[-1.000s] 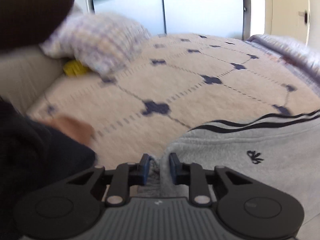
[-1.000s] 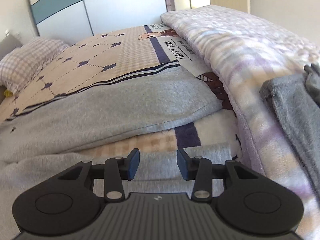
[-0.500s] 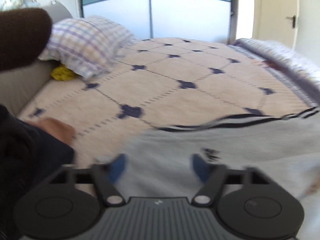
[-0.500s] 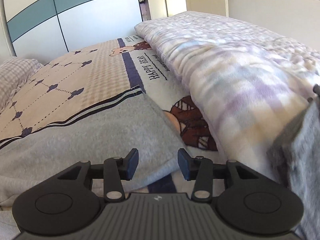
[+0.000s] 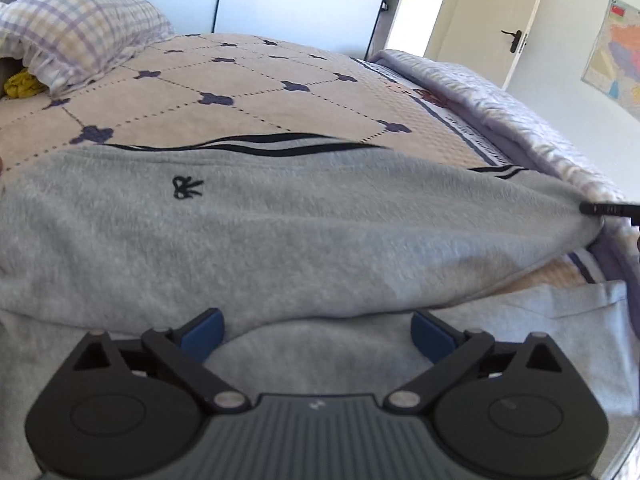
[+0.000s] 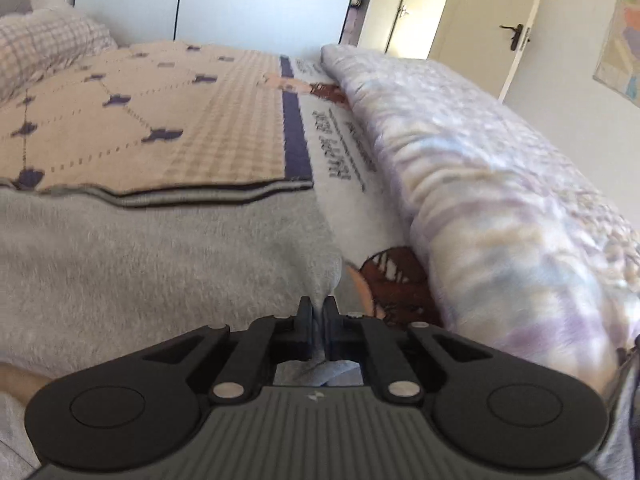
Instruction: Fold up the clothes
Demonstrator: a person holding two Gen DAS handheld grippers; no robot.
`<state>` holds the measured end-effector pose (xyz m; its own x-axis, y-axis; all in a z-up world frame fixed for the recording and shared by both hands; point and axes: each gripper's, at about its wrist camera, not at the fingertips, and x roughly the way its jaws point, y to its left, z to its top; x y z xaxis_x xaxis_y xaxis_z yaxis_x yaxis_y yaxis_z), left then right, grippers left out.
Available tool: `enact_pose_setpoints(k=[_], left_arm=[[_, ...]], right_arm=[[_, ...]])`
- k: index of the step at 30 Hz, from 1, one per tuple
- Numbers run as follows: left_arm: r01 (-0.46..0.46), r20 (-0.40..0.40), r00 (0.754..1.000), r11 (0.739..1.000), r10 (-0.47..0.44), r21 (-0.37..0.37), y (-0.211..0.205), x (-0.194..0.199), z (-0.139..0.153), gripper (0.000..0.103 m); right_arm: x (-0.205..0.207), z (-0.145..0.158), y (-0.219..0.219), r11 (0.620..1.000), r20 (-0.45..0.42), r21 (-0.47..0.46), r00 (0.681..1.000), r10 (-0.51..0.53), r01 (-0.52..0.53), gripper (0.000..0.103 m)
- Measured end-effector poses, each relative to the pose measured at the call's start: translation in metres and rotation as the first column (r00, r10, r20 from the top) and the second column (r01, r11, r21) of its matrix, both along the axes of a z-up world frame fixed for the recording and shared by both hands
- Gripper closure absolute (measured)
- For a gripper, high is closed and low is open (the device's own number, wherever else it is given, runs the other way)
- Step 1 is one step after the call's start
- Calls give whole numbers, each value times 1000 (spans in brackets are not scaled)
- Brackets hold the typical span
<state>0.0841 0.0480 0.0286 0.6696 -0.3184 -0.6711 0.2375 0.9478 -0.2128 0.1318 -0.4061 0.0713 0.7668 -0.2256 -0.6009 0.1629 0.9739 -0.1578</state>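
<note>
On the bed, the grey sweater is pinched at its corner by the closed right gripper while the left gripper, still opening, holds nothing, so a one-sided pull could skew the fold.

Grey garment: fleecy knit cloth, matt, soft nap, dark ribbed stripes at hem. 
Bedspread: woven cloth, matt, fine waffle texture, stitched-look dashed lines. 
Pillow: checked cotton-like cloth, matt, frilled edge. 
Folded blanket: plush fleece, slightly sheeny, fluffy. 
Left gripper: matt black plastic body, ribbed grey panel, blue rubbery pads, bright metal pivot pins. 
Right gripper: same matt black plastic. 
Door: smooth, satin finish.
</note>
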Motion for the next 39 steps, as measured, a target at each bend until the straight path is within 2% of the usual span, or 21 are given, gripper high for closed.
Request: enact_pose_setpoints(k=[2, 3, 4, 6, 7, 9, 11, 12, 13, 14, 16, 19, 23, 25, 26, 27, 28, 30, 35, 37, 39], left_arm=[[9, 5, 1000, 1000, -9, 18, -4, -4, -5, 0], [15, 20, 1000, 999, -16, 49, -8, -5, -9, 0], [20, 34, 999, 997, -22, 79, -11, -6, -12, 0], [22, 49, 998, 992, -28, 124, -16, -9, -12, 0], [21, 49, 998, 990, -28, 140, -17, -10, -11, 0], [18, 47, 999, 987, -25, 158, -18, -14, -7, 0], [10, 54, 998, 989, -19, 148, -16, -22, -5, 0], [5, 60, 998, 990, -14, 142, -15, -25, -4, 0], [-4, 62, 998, 991, -5, 136, -15, -27, -4, 0], [-12, 64, 998, 991, 4, 131, -15, -29, -4, 0], [-25, 83, 996, 989, 14, 145, -18, -31, -8, 0], [-44, 117, 993, 983, 22, 181, -24, -33, -15, 0], [-62, 154, 988, 974, 28, 216, -30, -39, -18, 0], [-61, 154, 988, 976, 28, 210, -27, -40, -16, 0], [-58, 148, 989, 978, 28, 201, -25, -39, -14, 0], [-55, 142, 990, 980, 28, 191, -22, -39, -13, 0], [-52, 136, 990, 982, 27, 182, -20, -39, -11, 0], [-63, 135, 990, 984, 41, 165, -12, -40, -4, 0], [-104, 146, 986, 980, 79, 171, 20, -42, 12, 0], [-104, 108, 990, 986, 90, 130, 35, -42, 12, 0], [-117, 85, 990, 988, 109, 102, 43, -45, 13, 0]], right_arm=[[-11, 19, -11, 997, 75, 55, 996, -54, 50, 98], [-12, 20, -13, 995, 83, 70, 994, -73, 67, 98], [-8, 14, -11, 996, 54, 57, 996, -74, 71, 97], [8, -12, -4, 998, -78, -20, 995, -54, 53, 95], [11, -22, -4, 999, -119, -29, 992, -50, 46, 88], [14, -35, -7, 999, -164, -20, 986, -42, 39, 82], [7, -25, -10, 999, -87, 28, 996, -35, 38, 62], [5, -19, -9, 999, -46, 50, 999, -20, 22, 46], [3, -12, -8, 997, -4, 71, 1000, -6, 6, 36], [6, -7, -6, 997, 13, 78, 1000, 17, -18, 33], [28, -4, 3, 995, -12, 71, 998, 67, -66, 26], [73, -8, 17, 990, -78, 75, 989, 123, -118, 26], [118, -30, 30, 988, -152, 67, 978, 145, -136, 33], [130, -43, 33, 985, -175, 89, 971, 160, -147, 58], [131, -46, 35, 984, -170, 95, 971, 165, -151, 64], [132, -46, 38, 984, -166, 84, 972, 168, -156, 87], [131, -44, 41, 986, -160, 61, 973, 164, -156, 98], [130, -38, 46, 989, -143, 6, 979, 149, -150, 98], [119, -1, 42, 997, 10, -21, 997, 71, -71, 99], [121, 0, 46, 997, 20, -72, 999, 37, -35, 99], [125, -6, 56, 985, 1, -172, 1000, 2, -2, 103]])
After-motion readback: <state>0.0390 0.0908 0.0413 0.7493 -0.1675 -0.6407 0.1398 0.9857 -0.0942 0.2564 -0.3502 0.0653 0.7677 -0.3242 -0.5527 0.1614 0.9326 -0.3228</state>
